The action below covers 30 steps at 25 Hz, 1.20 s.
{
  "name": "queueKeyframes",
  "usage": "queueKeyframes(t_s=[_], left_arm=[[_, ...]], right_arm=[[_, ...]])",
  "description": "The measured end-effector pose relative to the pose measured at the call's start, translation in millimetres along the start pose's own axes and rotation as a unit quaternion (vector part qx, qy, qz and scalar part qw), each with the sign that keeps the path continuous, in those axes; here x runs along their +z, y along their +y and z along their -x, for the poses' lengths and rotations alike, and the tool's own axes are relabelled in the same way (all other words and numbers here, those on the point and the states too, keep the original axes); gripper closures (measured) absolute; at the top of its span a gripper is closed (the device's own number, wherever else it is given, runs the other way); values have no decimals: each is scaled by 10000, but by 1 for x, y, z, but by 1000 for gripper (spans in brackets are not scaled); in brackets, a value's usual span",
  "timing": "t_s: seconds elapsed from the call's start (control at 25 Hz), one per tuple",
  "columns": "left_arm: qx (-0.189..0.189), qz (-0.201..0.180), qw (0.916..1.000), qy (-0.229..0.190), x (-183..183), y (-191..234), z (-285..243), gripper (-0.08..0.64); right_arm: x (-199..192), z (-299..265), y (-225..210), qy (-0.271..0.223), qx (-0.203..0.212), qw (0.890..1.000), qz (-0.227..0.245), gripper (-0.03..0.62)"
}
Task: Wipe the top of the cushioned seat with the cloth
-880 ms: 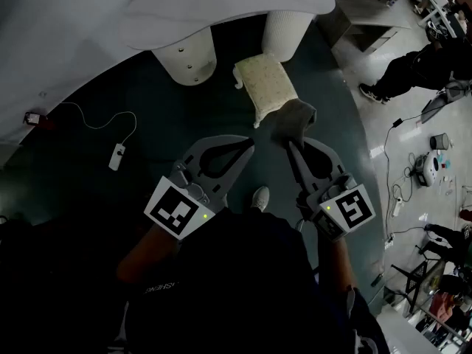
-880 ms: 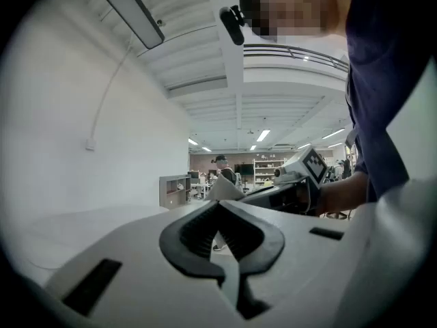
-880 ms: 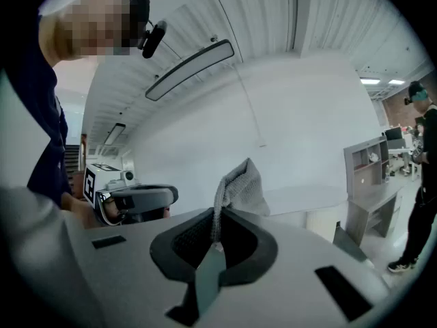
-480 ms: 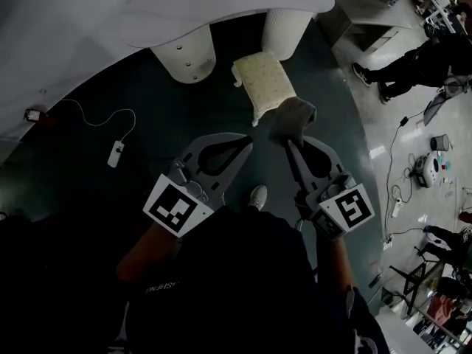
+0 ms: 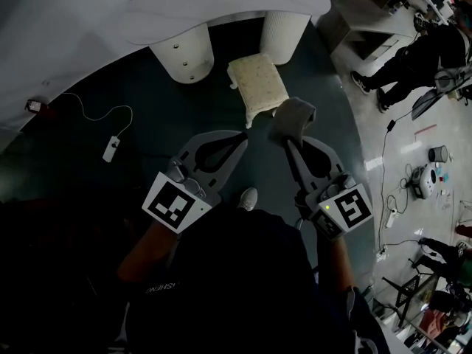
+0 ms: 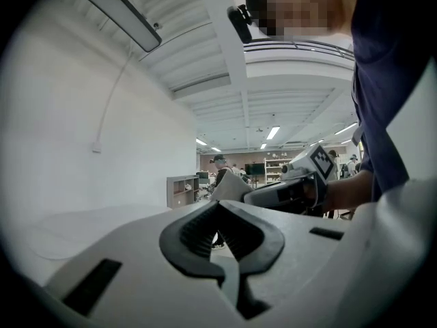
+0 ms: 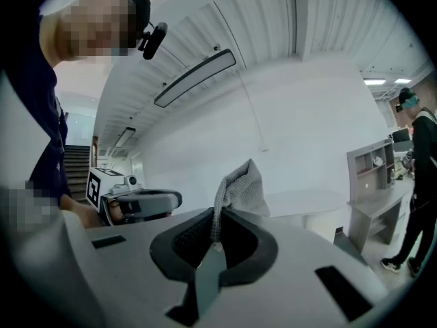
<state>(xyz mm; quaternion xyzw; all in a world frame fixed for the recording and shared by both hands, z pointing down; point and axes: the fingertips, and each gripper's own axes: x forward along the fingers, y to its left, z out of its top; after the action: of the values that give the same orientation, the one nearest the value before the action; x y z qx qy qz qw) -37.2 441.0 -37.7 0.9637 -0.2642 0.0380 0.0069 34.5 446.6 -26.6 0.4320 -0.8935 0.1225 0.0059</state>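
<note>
The cushioned seat (image 5: 256, 87) is a small cream stool on the dark floor, below a white table. My right gripper (image 5: 289, 140) is shut on a grey knitted cloth (image 5: 292, 116). The cloth hangs over the seat's near right corner in the head view. In the right gripper view the cloth (image 7: 239, 186) stands up from the pinched jaws of the right gripper (image 7: 220, 214). My left gripper (image 5: 242, 135) is held level beside the right one, just short of the seat, shut with nothing in it. Its jaws meet in the left gripper view (image 6: 218, 205).
A white table (image 5: 110, 13) rests on two round pedestals (image 5: 184, 54) (image 5: 284, 32) right behind the seat. A cable with a power strip (image 5: 109, 150) lies on the floor at the left. A person (image 5: 413, 61) stands at the right, with floor clutter (image 5: 428, 174) nearby. My shoe (image 5: 248, 198) shows between the grippers.
The seat has slid slightly up and left in the head view, and my shoe has drawn back. The person at the right has walked on. Both grippers keep their hold and place.
</note>
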Motion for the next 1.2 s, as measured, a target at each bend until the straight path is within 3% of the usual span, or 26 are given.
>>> queueKeyframes(t_s=[0.24,0.56,0.8,1.04,1.2], left_arm=[[76,22,10000,43,-8,-5,-8,552],[-18,131,9999,97,-16,19,-44,552],[-84,299,9993,193,-32,73,-76,552],[-86,430,9986,312,-52,174,-111,552],[-121,463,9981,398,-41,182,-108,552]], right_arm=[[1,8,-8,-40,69,10000,41,558],[1,-12,-42,99,35,9999,-17,558],[-4,-59,-83,260,-65,9995,-144,558],[-9,-153,-133,475,-97,9984,-293,558],[2,-160,-131,549,-113,9977,-369,558]])
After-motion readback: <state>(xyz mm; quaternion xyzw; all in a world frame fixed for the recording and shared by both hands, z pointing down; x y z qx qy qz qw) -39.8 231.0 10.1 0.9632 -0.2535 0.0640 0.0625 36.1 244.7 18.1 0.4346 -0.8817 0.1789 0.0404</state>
